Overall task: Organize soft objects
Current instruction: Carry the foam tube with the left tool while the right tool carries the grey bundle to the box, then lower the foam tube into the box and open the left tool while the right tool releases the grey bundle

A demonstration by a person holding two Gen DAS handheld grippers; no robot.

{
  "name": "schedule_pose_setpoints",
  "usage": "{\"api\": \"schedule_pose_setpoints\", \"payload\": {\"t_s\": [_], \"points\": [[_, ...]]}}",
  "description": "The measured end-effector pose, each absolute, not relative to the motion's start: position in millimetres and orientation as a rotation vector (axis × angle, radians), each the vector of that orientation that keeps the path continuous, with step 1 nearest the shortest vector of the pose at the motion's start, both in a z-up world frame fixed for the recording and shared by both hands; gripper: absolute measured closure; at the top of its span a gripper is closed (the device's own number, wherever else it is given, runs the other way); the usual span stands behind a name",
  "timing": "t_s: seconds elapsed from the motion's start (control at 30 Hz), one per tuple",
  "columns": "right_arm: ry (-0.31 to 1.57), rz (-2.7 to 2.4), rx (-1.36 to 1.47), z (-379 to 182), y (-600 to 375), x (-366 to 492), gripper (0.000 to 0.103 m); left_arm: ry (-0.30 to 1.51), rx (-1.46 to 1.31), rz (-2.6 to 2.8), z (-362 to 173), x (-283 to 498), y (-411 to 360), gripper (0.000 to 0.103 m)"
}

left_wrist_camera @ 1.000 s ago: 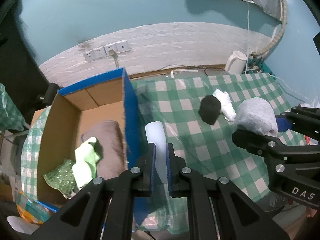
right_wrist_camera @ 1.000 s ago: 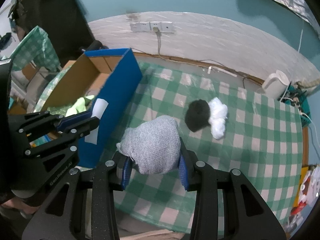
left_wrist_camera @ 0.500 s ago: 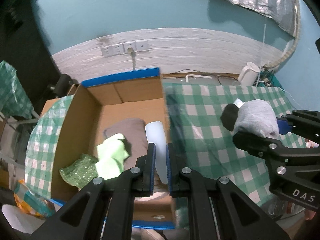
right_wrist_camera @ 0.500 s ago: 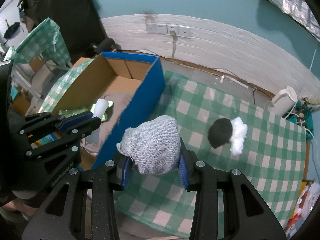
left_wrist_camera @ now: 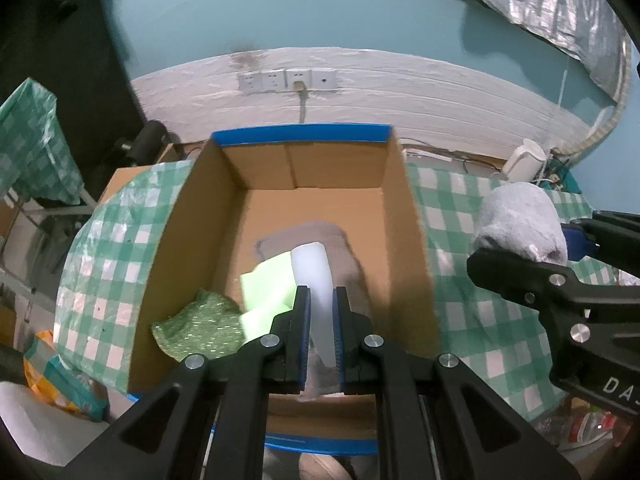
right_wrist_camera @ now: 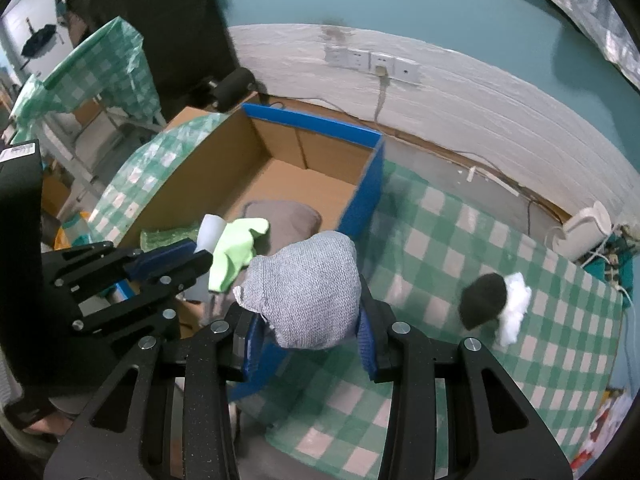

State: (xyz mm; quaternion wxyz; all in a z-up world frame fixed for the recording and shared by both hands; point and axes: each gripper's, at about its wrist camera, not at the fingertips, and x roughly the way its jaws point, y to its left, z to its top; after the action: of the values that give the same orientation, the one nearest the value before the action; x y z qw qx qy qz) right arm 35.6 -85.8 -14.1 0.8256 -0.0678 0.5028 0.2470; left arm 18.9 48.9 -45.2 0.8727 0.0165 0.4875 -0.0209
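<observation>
Green-checked table carries the open cardboard box; left gripper jaws pinch white foam piece above it for dropping, right gripper jaws clamp grey knit bundle beside box wall, next in line.

Black tool arms, blue pads, silver screws.
</observation>
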Motion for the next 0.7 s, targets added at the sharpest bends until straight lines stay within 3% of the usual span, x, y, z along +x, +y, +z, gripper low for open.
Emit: {"api": "schedule_pose_setpoints", "payload": {"t_s": [0.5, 0.63, 0.7], "points": [[1.129, 0.586, -0.167, -39, -30, 54, 0.064, 1.065, -0.056, 0.041, -68, 29, 111, 0.091], [1.138, 0.597, -0.156, -46, -21, 58, 0.063, 1.087, -0.08, 0.038, -76, 32, 121, 0.088], [1.135, 0.596, -0.159, -47, -19, 59, 0.057, 1.089, -0.081, 0.03, -79, 33, 122, 0.08]]}}
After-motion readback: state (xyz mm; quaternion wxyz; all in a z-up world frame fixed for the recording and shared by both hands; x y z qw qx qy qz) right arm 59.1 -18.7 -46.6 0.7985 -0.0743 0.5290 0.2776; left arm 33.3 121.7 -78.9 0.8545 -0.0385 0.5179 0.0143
